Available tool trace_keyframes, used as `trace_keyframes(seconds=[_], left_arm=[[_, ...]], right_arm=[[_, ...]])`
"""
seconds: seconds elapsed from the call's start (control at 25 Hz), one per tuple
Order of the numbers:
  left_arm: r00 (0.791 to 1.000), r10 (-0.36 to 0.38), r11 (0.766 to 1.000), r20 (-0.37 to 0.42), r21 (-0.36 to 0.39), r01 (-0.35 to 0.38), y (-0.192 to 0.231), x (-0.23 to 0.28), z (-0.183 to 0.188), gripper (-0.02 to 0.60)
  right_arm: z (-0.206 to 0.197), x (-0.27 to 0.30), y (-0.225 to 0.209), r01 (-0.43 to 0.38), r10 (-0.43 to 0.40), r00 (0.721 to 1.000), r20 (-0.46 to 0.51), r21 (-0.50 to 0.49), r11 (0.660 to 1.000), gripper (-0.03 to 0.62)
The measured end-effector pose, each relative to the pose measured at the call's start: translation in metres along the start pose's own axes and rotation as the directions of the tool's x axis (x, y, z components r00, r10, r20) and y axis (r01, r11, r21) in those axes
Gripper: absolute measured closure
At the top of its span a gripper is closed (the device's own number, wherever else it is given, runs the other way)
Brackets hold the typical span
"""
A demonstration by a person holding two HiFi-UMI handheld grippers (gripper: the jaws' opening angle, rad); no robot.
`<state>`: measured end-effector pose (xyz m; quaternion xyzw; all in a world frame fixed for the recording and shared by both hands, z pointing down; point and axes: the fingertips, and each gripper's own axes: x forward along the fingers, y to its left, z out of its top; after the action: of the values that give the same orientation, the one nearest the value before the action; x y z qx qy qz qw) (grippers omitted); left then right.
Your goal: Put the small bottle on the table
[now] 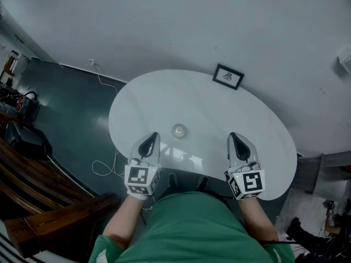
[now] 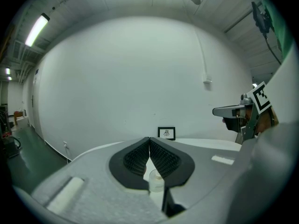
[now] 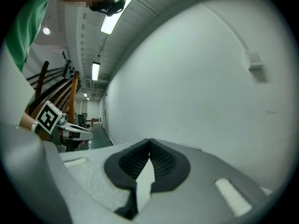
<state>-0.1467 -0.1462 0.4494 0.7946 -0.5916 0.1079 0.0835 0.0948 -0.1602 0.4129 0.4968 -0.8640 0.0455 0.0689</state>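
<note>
A small clear bottle (image 1: 179, 130) stands upright on the white oval table (image 1: 219, 114), near its front middle. The left gripper view also shows the bottle (image 2: 156, 180), just beyond the jaws. My left gripper (image 1: 153, 137) is shut and empty, a little to the left of the bottle and apart from it. The right gripper (image 1: 232, 137) is shut too, holding nothing, to the right of the bottle. Its tips (image 3: 149, 142) meet, with only table top and wall beyond. From the left gripper's camera, the tips (image 2: 149, 139) touch above the bottle.
A small black-framed picture (image 1: 228, 76) stands at the table's far edge by the white wall. A white cable (image 1: 104, 163) trails over the dark floor on the left. Wooden furniture (image 1: 38, 212) and dark equipment (image 1: 24, 106) stand left of the table.
</note>
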Motion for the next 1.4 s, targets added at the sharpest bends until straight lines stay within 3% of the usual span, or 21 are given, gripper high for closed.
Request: trace_keyframes(seconds=[1.4], left_arm=[[1.0,-0.023,1.0,-0.02,-0.003,0.023,0.016,0.007,-0.009,0.571]], right_arm=[[0.006,0.001,0.009,0.014,-0.014,1.0,0.006,-0.005,1.0,0.591]])
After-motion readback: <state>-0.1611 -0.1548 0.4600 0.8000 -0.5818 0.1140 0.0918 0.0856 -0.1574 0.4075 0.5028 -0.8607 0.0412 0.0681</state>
